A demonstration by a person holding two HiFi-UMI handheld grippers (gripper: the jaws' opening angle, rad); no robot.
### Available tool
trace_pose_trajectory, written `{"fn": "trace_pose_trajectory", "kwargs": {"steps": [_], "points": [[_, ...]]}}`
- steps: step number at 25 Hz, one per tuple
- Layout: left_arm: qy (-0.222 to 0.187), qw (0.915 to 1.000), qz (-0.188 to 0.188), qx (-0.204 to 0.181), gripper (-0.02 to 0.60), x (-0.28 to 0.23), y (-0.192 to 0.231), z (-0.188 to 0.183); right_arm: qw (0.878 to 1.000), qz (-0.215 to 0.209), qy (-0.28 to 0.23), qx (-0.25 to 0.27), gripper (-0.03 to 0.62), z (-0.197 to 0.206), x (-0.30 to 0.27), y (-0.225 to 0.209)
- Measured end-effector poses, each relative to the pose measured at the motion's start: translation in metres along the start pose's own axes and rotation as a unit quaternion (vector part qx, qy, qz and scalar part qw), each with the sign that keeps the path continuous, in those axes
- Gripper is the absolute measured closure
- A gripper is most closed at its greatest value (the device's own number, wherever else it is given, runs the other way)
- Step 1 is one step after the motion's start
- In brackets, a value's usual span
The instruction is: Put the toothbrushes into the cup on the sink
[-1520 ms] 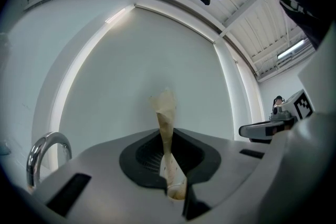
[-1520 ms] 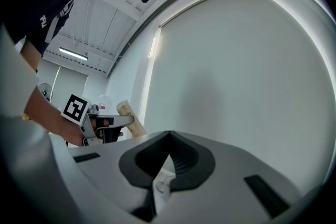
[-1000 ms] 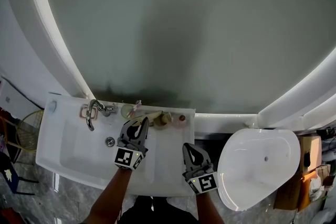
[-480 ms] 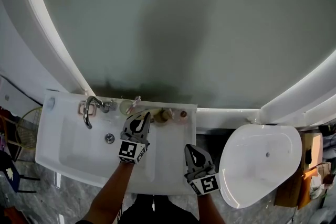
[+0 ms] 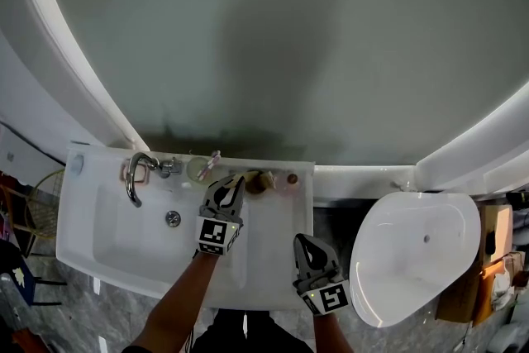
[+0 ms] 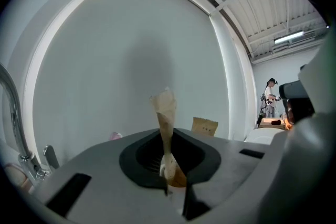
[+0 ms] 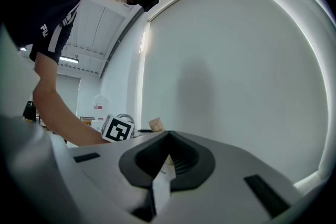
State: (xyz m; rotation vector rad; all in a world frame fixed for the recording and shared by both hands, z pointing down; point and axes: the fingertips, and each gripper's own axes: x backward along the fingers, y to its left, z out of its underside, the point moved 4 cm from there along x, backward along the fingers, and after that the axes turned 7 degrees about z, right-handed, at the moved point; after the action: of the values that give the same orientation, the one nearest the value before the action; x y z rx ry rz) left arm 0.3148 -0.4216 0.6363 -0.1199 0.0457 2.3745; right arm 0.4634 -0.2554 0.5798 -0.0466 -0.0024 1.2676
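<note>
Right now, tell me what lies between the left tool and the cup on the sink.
Nothing: in the head view only bare white sink ledge separates the left tool, shut on a toothbrush, from the cup.

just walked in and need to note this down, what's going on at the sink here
A person stands at a white sink with a gripper in each hand. The left gripper is shut on what looks like a tan toothbrush, held over the back ledge just right of the cup, which already holds a pink toothbrush. The right gripper is shut and empty near the sink's front right corner.
</note>
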Motion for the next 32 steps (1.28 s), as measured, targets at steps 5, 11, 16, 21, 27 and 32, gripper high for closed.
{"fn": "trace_pose_trajectory", "kwargs": {"steps": [5, 11, 16, 21, 27, 32], "points": [[0.014, 0.9999, -0.005, 0.007, 0.535, -0.006, -0.001, 0.013, 1.000, 0.005, 0.004, -0.007, 0.568, 0.006, 0.005, -0.001], [0.035, 0.9993, -0.012, 0.002, 0.535, -0.013, 0.000, 0.026, 1.000, 0.008, 0.007, -0.017, 0.568, 0.011, 0.006, -0.004], [0.046, 0.9989, -0.008, 0.006, 0.535, -0.015, -0.001, 0.034, 1.000, 0.004, 0.011, -0.020, 0.568, 0.015, 0.005, 0.000], [0.053, 0.9985, -0.005, 0.012, 0.535, -0.018, -0.002, 0.042, 1.000, 0.003, 0.013, -0.025, 0.568, 0.017, 0.005, 0.000], [0.051, 0.9986, 0.002, 0.016, 0.534, -0.017, -0.001, 0.042, 0.999, 0.000, 0.011, -0.042, 0.568, 0.016, 0.005, 0.001], [0.035, 0.9984, 0.037, 0.026, 0.377, -0.016, -0.010, 0.036, 0.999, 0.004, 0.010, -0.037, 0.568, 0.019, 0.006, -0.001]]}}
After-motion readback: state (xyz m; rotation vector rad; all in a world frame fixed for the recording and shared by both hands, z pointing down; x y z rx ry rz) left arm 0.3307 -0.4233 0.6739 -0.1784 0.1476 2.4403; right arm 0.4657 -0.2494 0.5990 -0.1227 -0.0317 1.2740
